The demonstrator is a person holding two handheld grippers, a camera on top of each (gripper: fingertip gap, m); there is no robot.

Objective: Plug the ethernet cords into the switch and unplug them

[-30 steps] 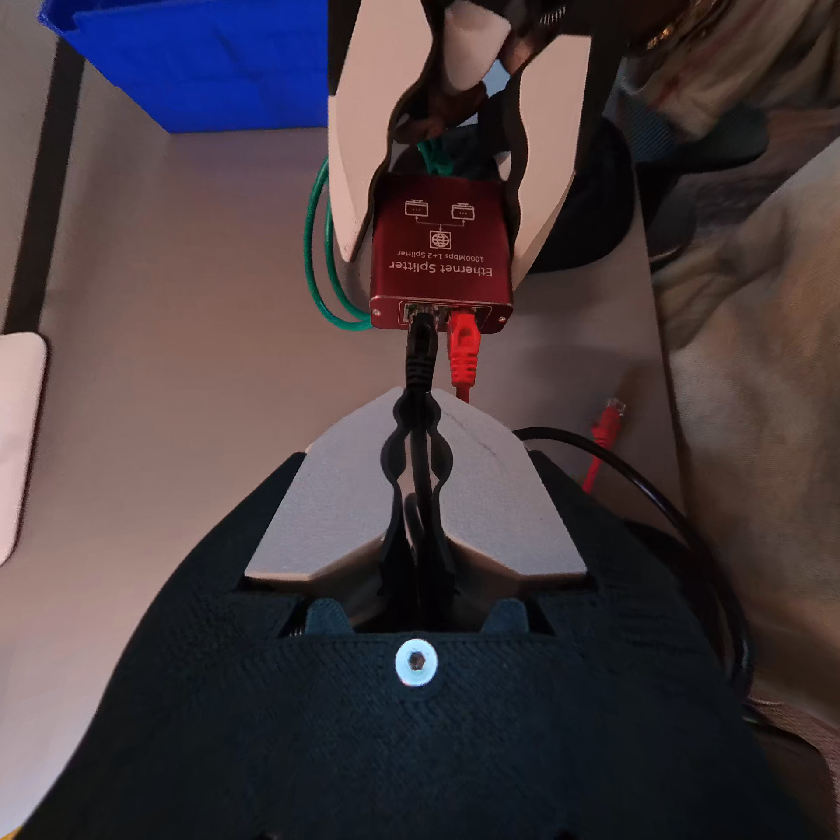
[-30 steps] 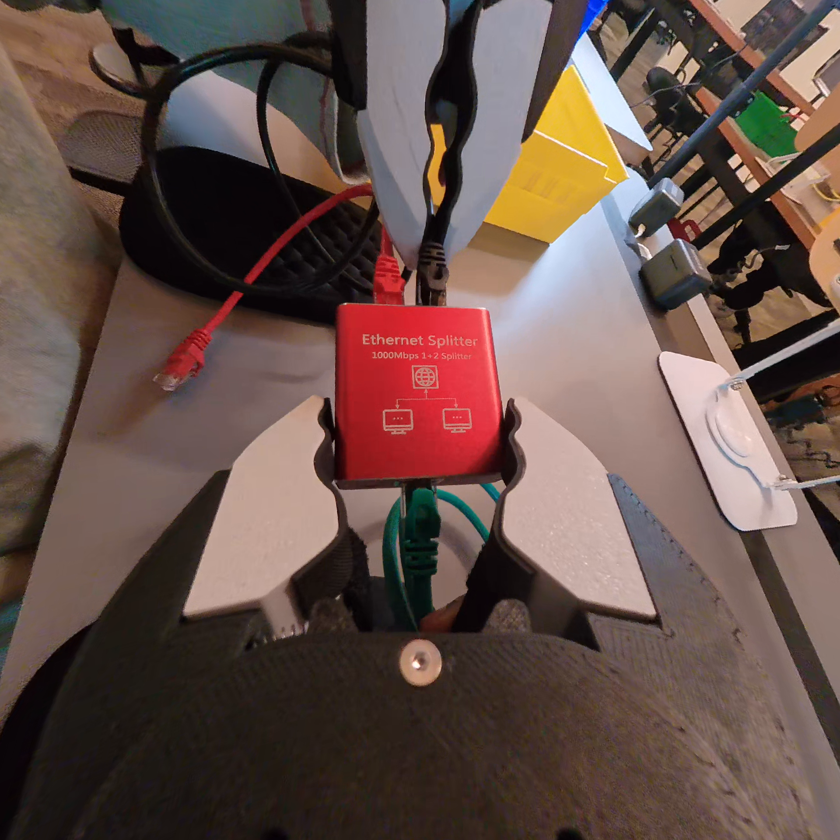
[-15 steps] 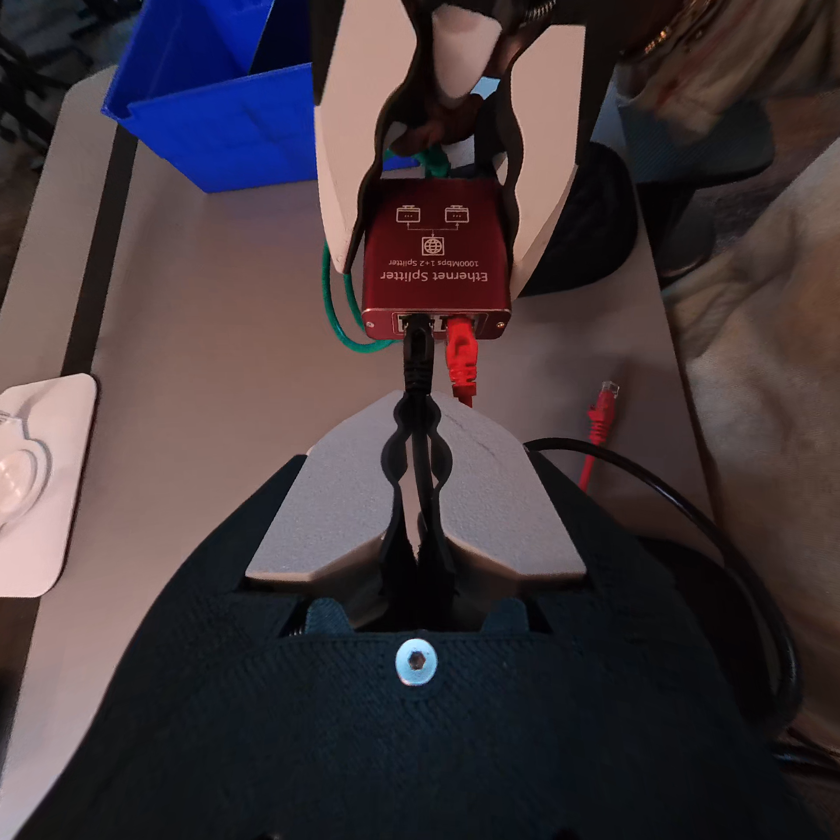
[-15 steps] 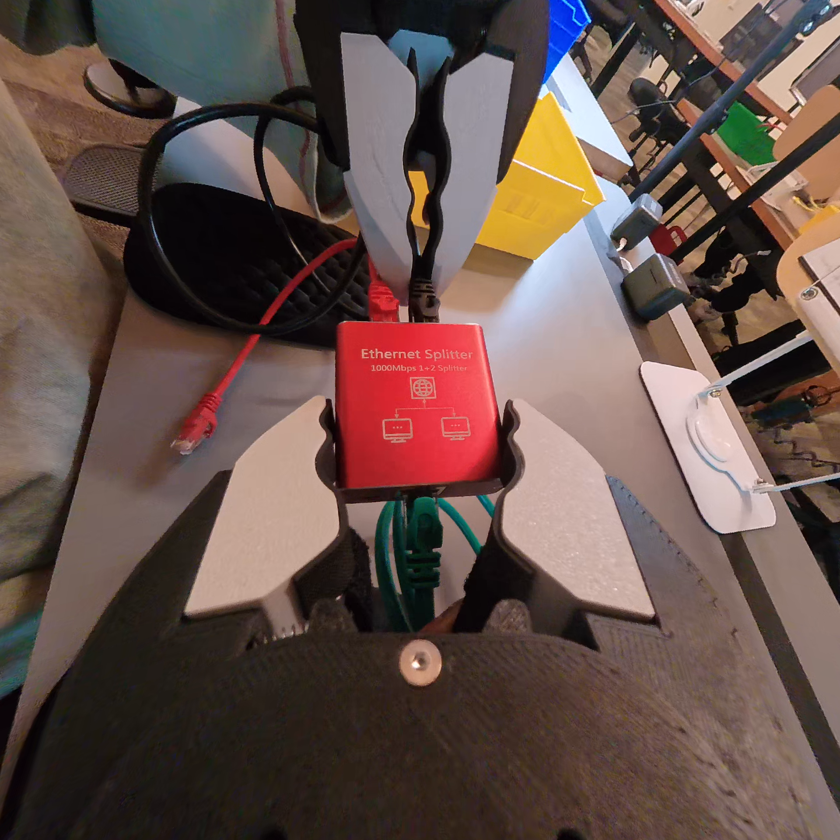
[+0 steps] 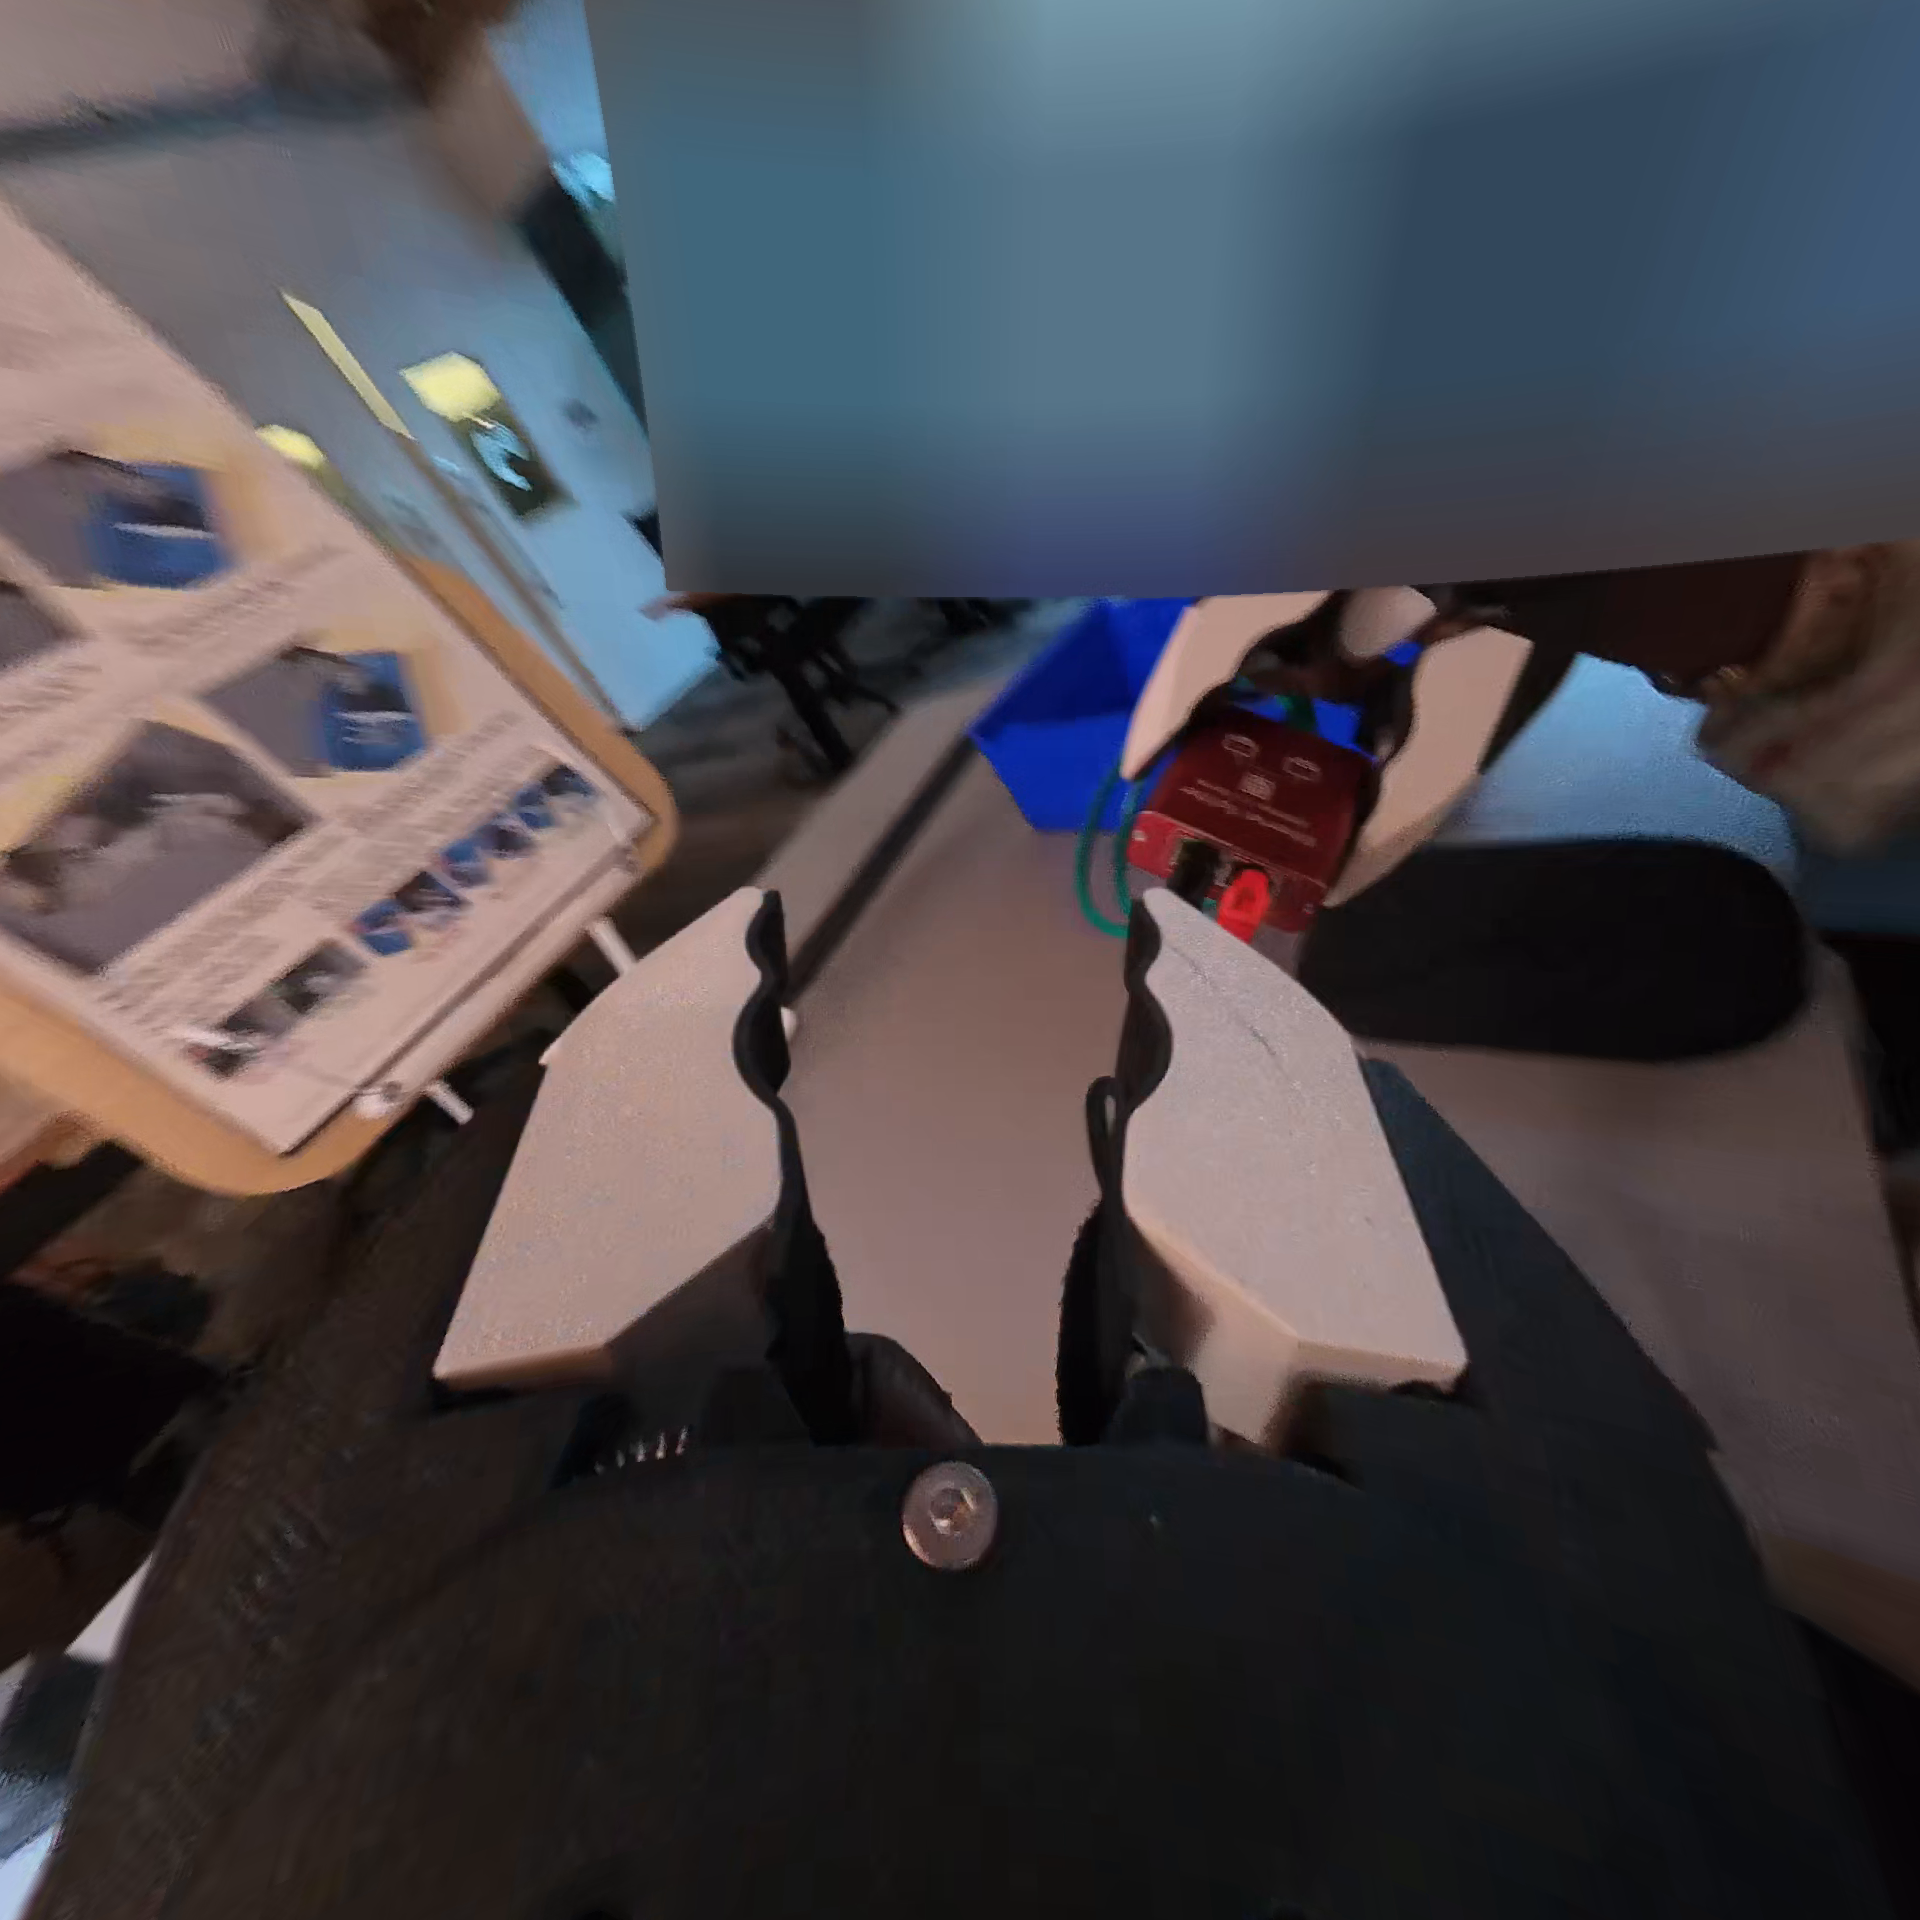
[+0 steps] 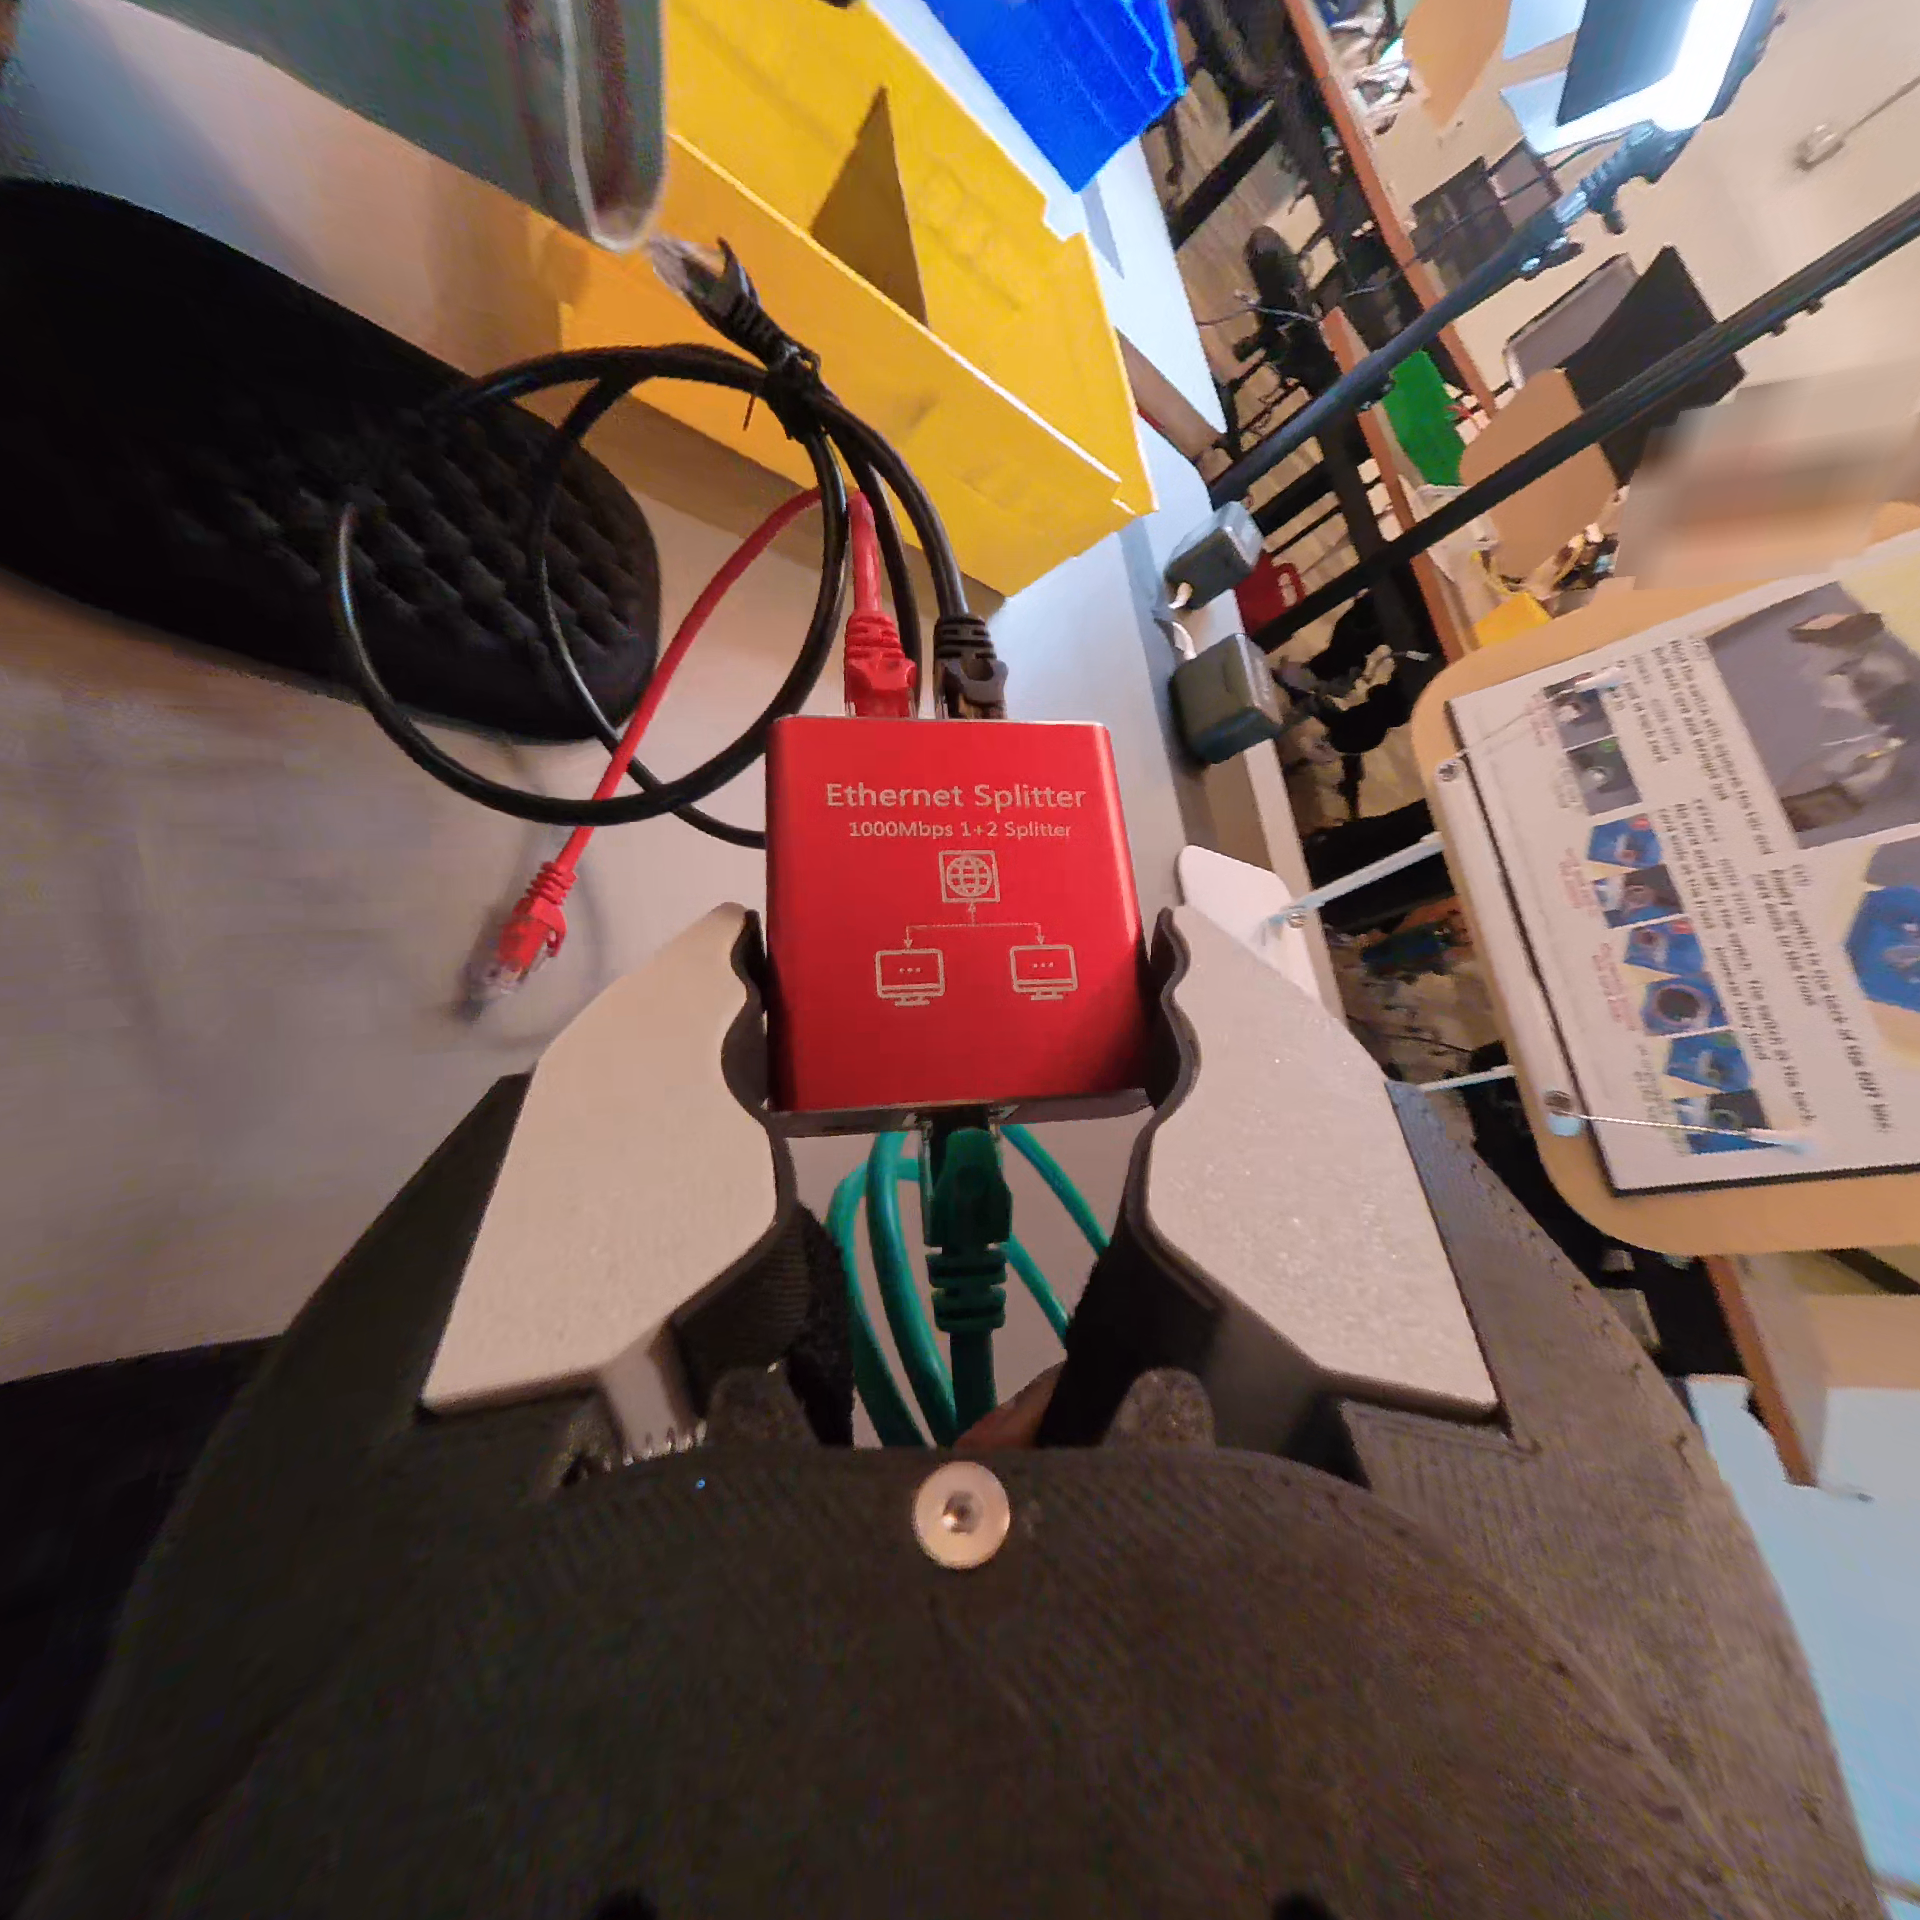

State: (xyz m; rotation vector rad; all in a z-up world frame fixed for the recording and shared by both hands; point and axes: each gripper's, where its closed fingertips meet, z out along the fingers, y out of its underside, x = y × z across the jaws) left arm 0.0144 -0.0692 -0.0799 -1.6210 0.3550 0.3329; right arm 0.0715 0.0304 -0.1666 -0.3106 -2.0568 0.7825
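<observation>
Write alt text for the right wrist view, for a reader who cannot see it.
The right gripper clamps a red switch by its sides above a grey table. A red cord and a black cord are plugged into its far end and a green cord into its near end; yellow bins stand behind.

The left gripper [image 5: 951, 914] sits in the lower middle of its own view, fingers [image 5: 644, 1143] spread wide with nothing between them. Its black pads run bare along both inner edges. In the right wrist view it may be the blurred grey shape at the upper left, too smeared to be sure.

The right gripper [image 6: 956, 925] fills the lower half of its view, fingers [image 6: 613, 1164] closed on the sides of the switch [image 6: 951, 914], the pads pressed against both edges. In the left wrist view it shows at upper right [image 5: 1262, 831], gripping the switch [image 5: 1247, 821].
</observation>
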